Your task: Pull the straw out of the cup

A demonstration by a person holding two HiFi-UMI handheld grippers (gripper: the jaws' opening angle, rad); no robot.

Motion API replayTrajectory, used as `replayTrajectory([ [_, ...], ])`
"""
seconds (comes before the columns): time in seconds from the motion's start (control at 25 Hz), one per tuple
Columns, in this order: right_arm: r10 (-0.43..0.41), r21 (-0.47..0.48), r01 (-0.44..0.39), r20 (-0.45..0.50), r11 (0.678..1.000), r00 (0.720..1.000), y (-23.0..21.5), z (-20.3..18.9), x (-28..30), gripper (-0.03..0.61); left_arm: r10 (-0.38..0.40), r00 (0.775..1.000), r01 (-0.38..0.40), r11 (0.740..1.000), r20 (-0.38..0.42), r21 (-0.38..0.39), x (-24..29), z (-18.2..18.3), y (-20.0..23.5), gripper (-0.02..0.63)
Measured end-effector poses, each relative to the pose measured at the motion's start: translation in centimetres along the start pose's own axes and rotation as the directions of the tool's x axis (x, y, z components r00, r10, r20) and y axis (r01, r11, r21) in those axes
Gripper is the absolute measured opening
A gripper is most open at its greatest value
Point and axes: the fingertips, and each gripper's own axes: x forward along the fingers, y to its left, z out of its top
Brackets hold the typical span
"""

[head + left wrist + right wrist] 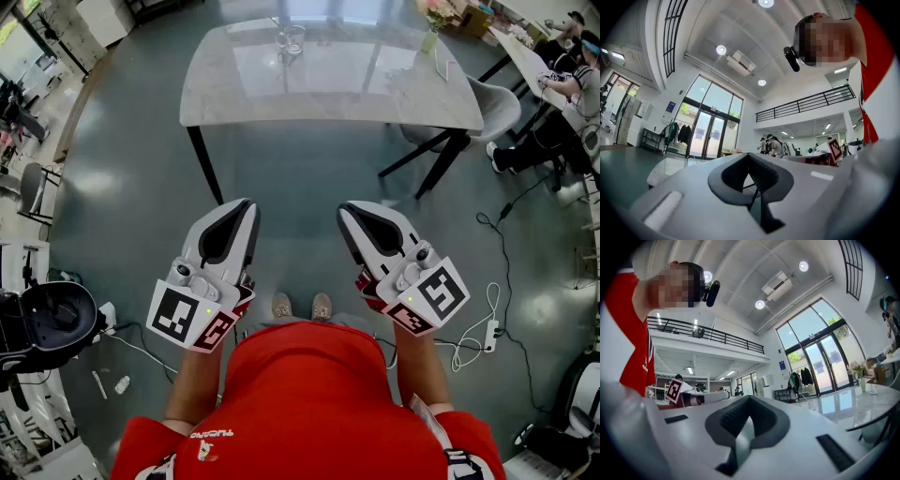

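Observation:
A clear glass cup (292,40) stands near the far edge of the pale marble table (328,89), well ahead of me; I cannot make out the straw in it at this distance. My left gripper (247,208) is held at waist height over the floor, short of the table, jaws shut and empty. My right gripper (347,212) hangs beside it at the same height, also shut with nothing in it. In the left gripper view the jaws (749,157) point level across the hall. In the right gripper view the jaws (749,400) do the same, with the table's top (862,401) at right.
A vase of flowers (430,28) and a small card stand at the table's far right. A grey chair (498,106) sits by its right end. People sit at another table (565,56) far right. A white cable and power strip (488,334) lie on the floor; black equipment (47,323) stands left.

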Motion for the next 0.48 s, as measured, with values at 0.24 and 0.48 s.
replayTrajectory([
  [0.24,0.002,-0.009,-0.002,-0.002,1.000,1.000,0.34,0.42,-0.21,0.000,-0.009,1.000,0.009,1.000,0.007,0.000,-0.06,0.33,-0.42,0.005],
  [0.48,0.002,-0.016,-0.002,0.001,1.000,1.000,0.43,0.60,-0.51,0.000,-0.020,1.000,0.020,1.000,0.014,-0.002,0.07,0.39,-0.82,0.005],
])
